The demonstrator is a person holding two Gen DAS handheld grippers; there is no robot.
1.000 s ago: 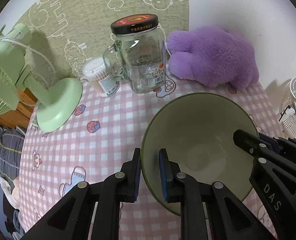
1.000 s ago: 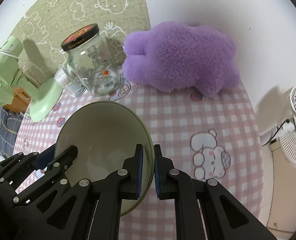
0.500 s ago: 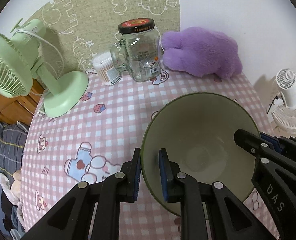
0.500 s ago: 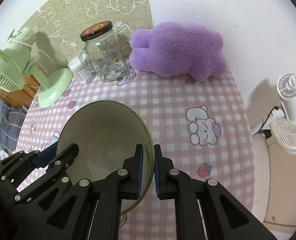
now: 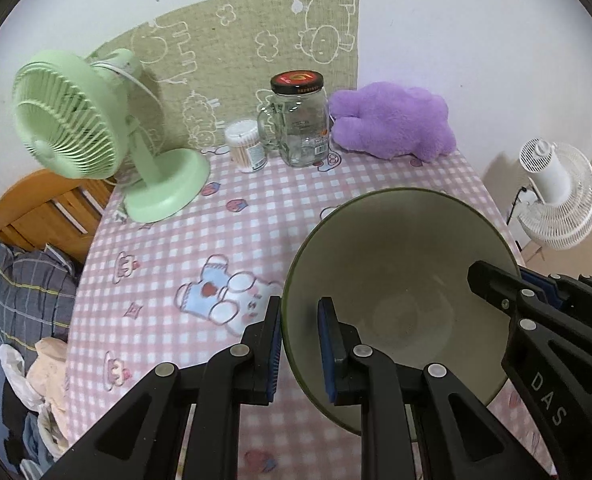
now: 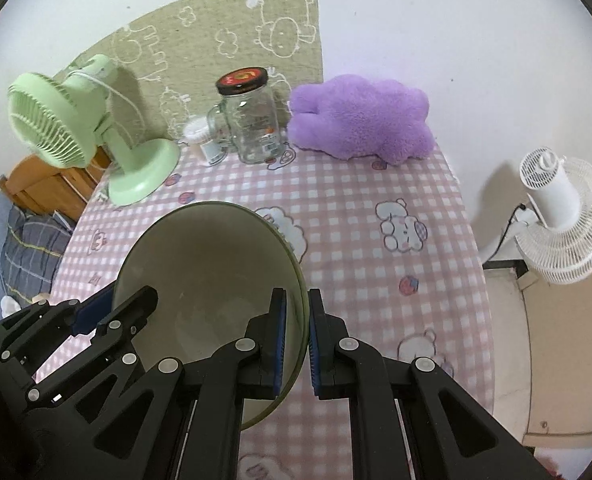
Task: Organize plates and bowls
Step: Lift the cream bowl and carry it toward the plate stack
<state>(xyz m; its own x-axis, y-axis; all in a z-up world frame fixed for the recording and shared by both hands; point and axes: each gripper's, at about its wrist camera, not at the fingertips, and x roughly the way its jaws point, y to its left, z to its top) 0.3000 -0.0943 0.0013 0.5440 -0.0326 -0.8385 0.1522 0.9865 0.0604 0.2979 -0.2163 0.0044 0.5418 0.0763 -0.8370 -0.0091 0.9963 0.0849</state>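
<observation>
You've got the green bowl (image 5: 400, 280) pinched from both sides: left gripper (image 5: 299, 344) jaws closed on its left rim, right gripper (image 6: 296, 340) jaws closed on the opposite rim. Bowl sits lower center of both views, above the pink checked surface (image 5: 256, 216). Glass jar (image 5: 302, 120), purple plush (image 5: 392, 124) & green fan (image 5: 80, 132) at the frame's upper part, well apart from bowl.

Olive-green bowl (image 5: 396, 272) over a pink-checked tablecloth (image 5: 256, 216) (cartoon prints), purple plush (image 5: 392, 126) behind.

Even indoor light, fisheye-warped edges
</observation>
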